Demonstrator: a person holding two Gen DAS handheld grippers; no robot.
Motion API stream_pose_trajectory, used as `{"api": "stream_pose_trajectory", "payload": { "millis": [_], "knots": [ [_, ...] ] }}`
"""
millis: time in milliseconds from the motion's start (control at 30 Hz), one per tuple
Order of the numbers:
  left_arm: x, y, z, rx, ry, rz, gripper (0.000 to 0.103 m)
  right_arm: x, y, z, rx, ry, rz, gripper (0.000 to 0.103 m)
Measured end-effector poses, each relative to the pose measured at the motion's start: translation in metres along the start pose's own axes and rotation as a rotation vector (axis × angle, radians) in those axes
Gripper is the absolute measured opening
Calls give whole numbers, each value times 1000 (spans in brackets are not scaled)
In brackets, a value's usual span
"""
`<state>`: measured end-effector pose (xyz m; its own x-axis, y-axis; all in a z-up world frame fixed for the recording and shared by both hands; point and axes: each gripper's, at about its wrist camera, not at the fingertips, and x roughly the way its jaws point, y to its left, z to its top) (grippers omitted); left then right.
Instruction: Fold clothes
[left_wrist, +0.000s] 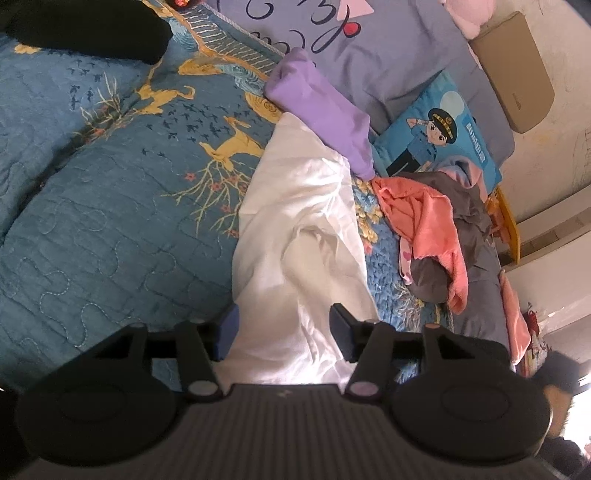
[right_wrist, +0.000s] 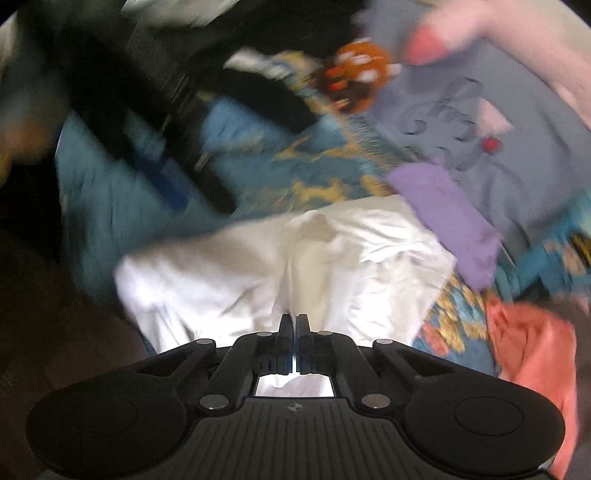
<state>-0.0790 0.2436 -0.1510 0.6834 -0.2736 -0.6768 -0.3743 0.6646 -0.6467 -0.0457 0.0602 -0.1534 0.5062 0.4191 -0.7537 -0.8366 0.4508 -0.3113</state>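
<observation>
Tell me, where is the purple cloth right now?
In the left wrist view, the purple cloth lies on the bed, up and right of centre. It sits at the far end of the white garment, beside the blue cartoon cushion.

The whole frame is smeared by motion blur. At bottom centre the right gripper (right_wrist: 294, 321) is seen with fingers pressed together over a crumpled white garment (right_wrist: 280, 258). A purple cloth (right_wrist: 448, 218) is seen at right, a pink cloth (right_wrist: 535, 350) at lower right, and a blue quilt (right_wrist: 110, 206) beneath them.
</observation>
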Motion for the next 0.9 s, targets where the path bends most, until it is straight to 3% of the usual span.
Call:
{"api": "stream_pose_trajectory", "payload": {
  "millis": [500,633,733,800,900],
  "knots": [
    [1,5,-1,-11,17,-3,59,7,-78,-111,1069,87,137,2],
    [4,4,-1,-6,29,11,59,6,-77,-109,1063,100,108,2],
    [5,4,-1,-3,29,15,59,-4,-86,-116,1150,69,133,2],
    [5,4,-1,-5,30,15,59,-15,-92,-120,1230,1,228,2],
    [7,5,-1,-8,36,12,59,-18,-97,-126,1299,-30,309,2]
  ]
}}
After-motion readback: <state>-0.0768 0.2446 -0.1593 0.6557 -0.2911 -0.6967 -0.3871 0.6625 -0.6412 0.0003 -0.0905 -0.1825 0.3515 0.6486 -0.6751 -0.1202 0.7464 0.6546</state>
